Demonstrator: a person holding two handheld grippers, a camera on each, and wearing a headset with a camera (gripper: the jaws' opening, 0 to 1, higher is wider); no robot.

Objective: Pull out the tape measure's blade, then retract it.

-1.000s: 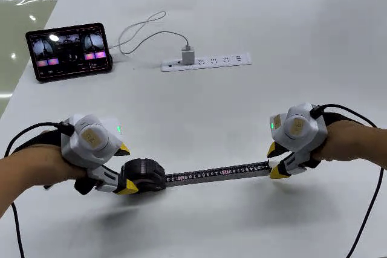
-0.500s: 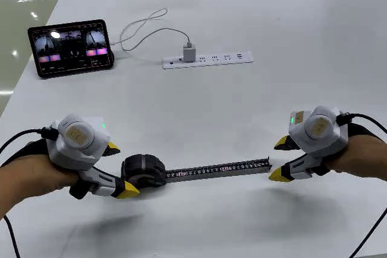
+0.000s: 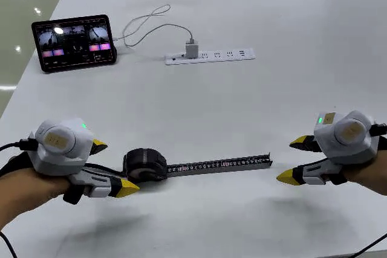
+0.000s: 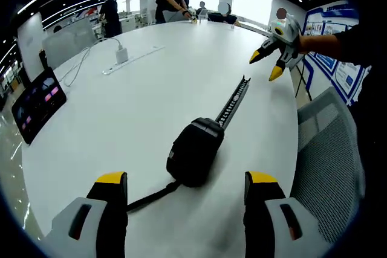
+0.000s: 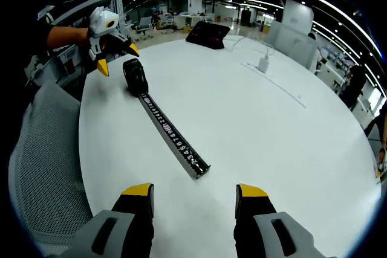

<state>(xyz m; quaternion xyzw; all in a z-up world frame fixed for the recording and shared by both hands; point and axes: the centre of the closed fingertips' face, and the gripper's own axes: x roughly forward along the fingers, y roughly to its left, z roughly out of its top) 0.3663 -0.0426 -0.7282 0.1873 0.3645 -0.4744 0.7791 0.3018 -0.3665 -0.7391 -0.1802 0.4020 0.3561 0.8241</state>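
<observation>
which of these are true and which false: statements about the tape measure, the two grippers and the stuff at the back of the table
1. The right gripper is shut on the tip of the blade. False: its jaws stand open, apart from the tip.
2. The blade lies pulled out on the table. True.
3. The left gripper clamps the tape measure case. False: its jaws are open and the case lies just ahead of them, not clamped.
4. The tablet has its screen lit. True.
5. A charger is plugged into the power strip. True.
</observation>
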